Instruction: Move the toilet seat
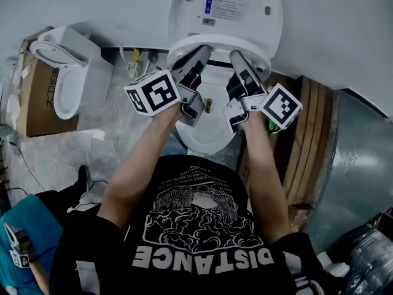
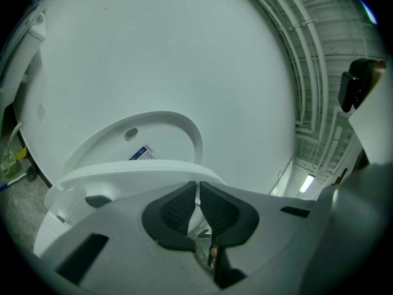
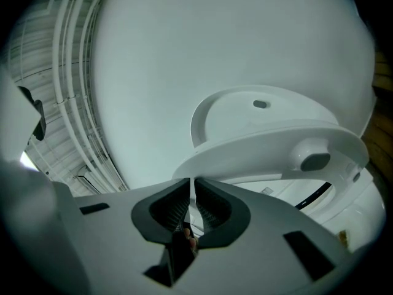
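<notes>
Past my black printed T-shirt (image 1: pixel 196 226), my left claw (image 1: pixel 201 53) and right claw (image 1: pixel 238 57) are both pinched narrow on the front rim of the white plastic toilet seat (image 1: pixel 177 49). They hold it tilted up off the white ceramic toilet bowl (image 1: pixel 209 134) beneath my wrists; what the bowl holds I cannot tell. Behind the seat the white oval lid (image 1: pixel 258 23) stands upright and bears a blue-and-white label (image 1: pixel 224 8). Towards the left edge of the grey floor (image 1: pixel 61 152), a second white toilet (image 1: pixel 67 72) rests against a brown cardboard box (image 1: pixel 37 103). Brown wooden planks (image 1: pixel 307 134) stand just right of the bowl.
</notes>
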Motion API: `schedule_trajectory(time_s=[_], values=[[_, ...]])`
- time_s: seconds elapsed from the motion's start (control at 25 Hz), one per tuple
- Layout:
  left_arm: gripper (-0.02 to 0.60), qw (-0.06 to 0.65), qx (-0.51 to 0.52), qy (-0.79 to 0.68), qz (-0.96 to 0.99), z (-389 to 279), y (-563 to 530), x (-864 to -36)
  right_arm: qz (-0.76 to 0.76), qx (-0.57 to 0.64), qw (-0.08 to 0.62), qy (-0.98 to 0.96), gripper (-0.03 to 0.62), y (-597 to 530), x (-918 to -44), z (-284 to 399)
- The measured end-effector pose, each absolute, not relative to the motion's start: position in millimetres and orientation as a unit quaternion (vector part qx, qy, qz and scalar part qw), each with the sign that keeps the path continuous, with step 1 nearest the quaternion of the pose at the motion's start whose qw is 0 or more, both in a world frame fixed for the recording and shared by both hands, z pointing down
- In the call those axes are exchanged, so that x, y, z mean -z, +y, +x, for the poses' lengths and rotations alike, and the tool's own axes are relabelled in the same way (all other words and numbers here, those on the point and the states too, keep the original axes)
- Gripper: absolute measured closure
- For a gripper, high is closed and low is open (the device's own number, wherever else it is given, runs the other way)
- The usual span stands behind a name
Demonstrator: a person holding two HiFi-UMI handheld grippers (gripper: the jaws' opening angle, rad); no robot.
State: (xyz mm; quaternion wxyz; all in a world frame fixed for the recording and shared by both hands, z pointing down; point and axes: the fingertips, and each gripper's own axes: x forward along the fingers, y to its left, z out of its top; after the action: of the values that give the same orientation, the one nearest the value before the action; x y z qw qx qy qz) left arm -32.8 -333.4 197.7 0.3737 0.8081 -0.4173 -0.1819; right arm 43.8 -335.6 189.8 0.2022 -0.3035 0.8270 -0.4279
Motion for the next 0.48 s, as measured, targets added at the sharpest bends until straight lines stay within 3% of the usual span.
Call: schedule_trajectory(time_s=[0.48], values=[[0.552,0.350,0.149,-0.406,0.831,-33,-380,-189,-0.324,0.409,0.208,0.827,0.553,-382,-181,40]])
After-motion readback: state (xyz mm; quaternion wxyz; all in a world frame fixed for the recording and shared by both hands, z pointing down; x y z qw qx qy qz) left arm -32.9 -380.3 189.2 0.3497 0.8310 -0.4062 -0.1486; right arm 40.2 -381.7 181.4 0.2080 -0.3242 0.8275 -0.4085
